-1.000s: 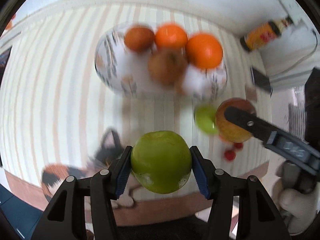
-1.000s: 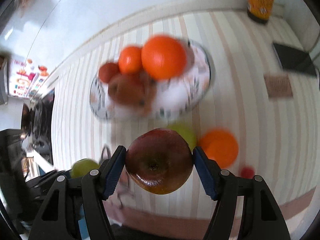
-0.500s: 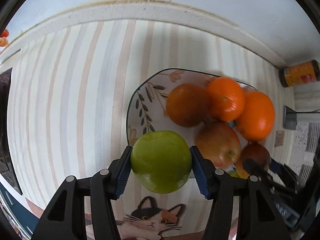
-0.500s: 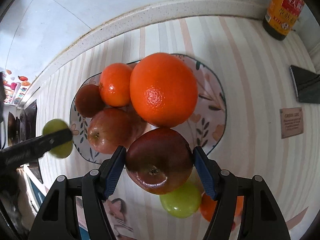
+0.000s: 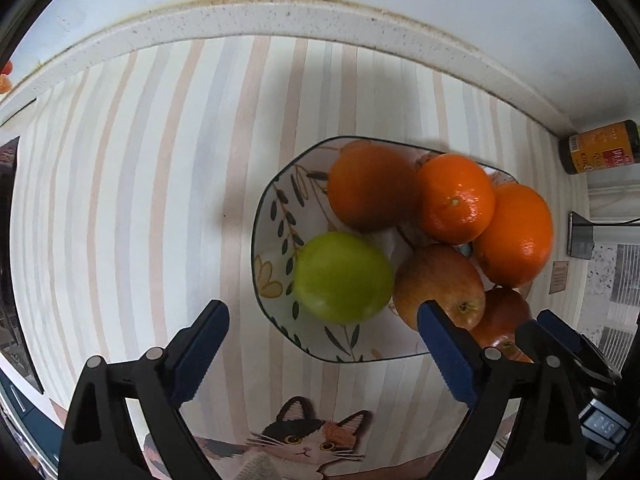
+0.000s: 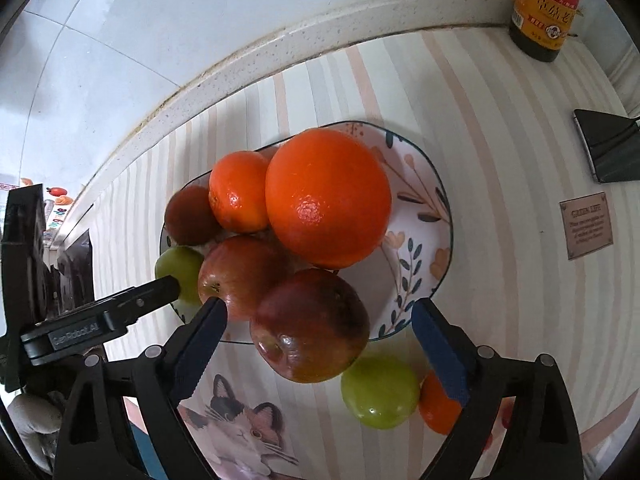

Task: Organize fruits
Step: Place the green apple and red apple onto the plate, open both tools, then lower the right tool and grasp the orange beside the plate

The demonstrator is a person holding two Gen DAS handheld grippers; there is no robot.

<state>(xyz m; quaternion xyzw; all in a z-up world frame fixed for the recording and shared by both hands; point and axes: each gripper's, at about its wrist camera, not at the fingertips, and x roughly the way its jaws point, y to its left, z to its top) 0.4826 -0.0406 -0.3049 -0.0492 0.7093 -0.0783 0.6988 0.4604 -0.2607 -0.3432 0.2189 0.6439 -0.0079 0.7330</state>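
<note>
A floral plate point(image 5: 272, 280) point(image 6: 432, 248) holds oranges point(image 5: 454, 198) point(image 6: 328, 196) and red apples point(image 5: 438, 284) point(image 6: 244, 276). A green apple point(image 5: 344, 278) point(image 6: 178, 266) lies in the plate's near left part. My left gripper point(image 5: 320, 344) is open just before it, its finger point(image 6: 136, 300) showing in the right wrist view. A dark red apple point(image 6: 310, 326) point(image 5: 502, 316) sits at the plate's front edge between the open jaws of my right gripper point(image 6: 316, 344), apart from both pads.
On the striped cat-print mat, a second green apple point(image 6: 380, 392) and a small orange point(image 6: 438, 406) lie in front of the plate. A sauce bottle point(image 6: 546, 8) point(image 5: 596, 152) stands at the back wall. A dark stand point(image 6: 608, 152) is at right.
Both grippers opened. The green apple left my left gripper and now lies in the plate. The dark red apple left my right gripper and rests at the plate's front edge.
</note>
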